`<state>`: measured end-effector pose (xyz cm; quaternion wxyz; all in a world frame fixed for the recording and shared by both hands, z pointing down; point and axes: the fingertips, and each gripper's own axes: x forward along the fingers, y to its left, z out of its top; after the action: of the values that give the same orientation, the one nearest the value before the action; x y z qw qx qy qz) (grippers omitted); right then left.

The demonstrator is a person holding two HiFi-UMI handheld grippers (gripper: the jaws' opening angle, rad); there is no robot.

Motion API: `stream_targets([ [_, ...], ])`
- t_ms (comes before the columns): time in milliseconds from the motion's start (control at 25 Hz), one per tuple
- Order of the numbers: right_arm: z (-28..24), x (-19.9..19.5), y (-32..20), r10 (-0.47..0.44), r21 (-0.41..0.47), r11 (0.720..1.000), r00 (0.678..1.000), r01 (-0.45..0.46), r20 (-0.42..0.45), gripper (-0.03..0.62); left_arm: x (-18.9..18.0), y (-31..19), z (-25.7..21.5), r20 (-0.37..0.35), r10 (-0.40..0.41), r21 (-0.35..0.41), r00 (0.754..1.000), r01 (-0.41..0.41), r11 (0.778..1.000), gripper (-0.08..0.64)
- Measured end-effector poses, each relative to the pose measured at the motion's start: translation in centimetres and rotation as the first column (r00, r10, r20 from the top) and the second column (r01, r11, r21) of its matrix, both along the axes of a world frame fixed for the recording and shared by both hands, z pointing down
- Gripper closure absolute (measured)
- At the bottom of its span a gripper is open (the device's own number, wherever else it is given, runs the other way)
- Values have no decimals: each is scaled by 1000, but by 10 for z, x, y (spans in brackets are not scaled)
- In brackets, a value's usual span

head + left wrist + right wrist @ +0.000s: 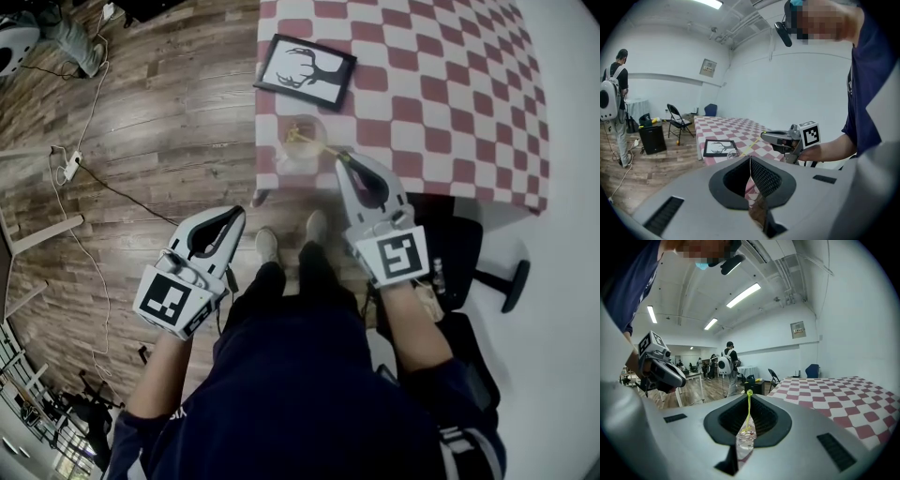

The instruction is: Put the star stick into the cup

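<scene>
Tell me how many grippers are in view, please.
2. The left gripper, shut and empty, is above the floor; the right gripper, at the table edge, holds the stick by the cup.

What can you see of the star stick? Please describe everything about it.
The star stick is a thin yellow stick, plastic by its look. The right gripper is shut on one end and holds it out, pointing away from the person. Its other end, with a yellowish shape, lies at the mouth of the clear cup; whether it touches the cup cannot be told. Nothing else touches it.
</scene>
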<state>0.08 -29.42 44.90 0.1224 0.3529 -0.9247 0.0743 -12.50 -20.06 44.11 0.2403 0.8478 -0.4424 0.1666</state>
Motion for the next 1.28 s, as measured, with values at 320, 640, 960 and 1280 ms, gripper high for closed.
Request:
stream_targets([
  [320, 22, 25, 12, 61, -40, 997, 998, -62, -15, 565, 10, 13, 9, 1, 19, -17, 1000, -19, 1000, 526],
  [640, 47, 44, 19, 108, -113, 988, 994, -110, -20, 565, 23, 27, 13, 5, 27, -29, 1000, -26, 999, 526],
  [960, 60, 59, 26, 118, -188, 975, 993, -115, 5, 475, 32, 34, 9, 7, 32, -15, 999, -32, 999, 526],
  [1280, 44, 63, 43, 92, -181, 979, 996, -92, -10, 474, 40, 34, -4, -12, 52, 40, 999, -52, 998, 526],
])
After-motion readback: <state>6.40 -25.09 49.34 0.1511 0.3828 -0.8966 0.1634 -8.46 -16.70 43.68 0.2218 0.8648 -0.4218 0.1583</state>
